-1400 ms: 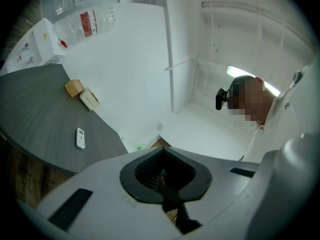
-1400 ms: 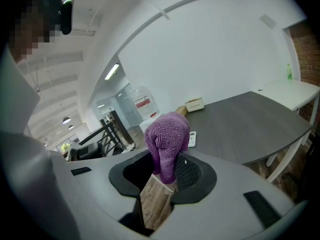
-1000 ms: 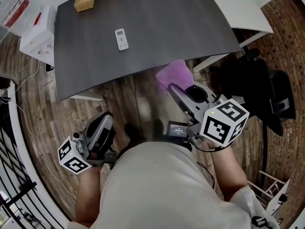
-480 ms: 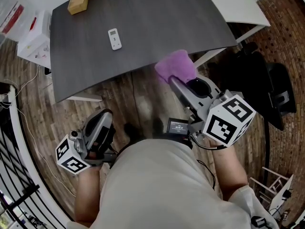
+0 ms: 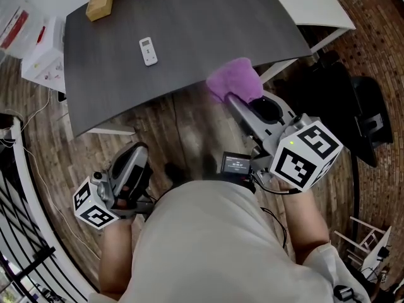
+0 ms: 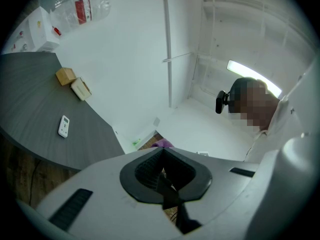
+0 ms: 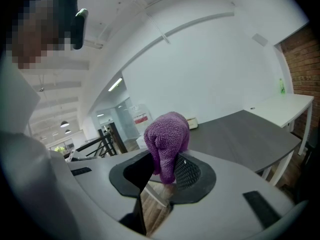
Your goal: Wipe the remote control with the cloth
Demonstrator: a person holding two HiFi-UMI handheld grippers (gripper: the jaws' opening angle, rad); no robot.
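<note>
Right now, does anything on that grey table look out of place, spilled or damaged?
Nothing stands out. The remote control lies flat on the table, with no spill around it, and the purple cloth is bunched in the right gripper.

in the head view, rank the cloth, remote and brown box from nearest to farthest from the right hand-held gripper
1. cloth, clamped in the right hand-held gripper
2. remote, up and to the left
3. brown box, farthest, upper left

Purple cloth, white remote control, dark grey table, tan box
</note>
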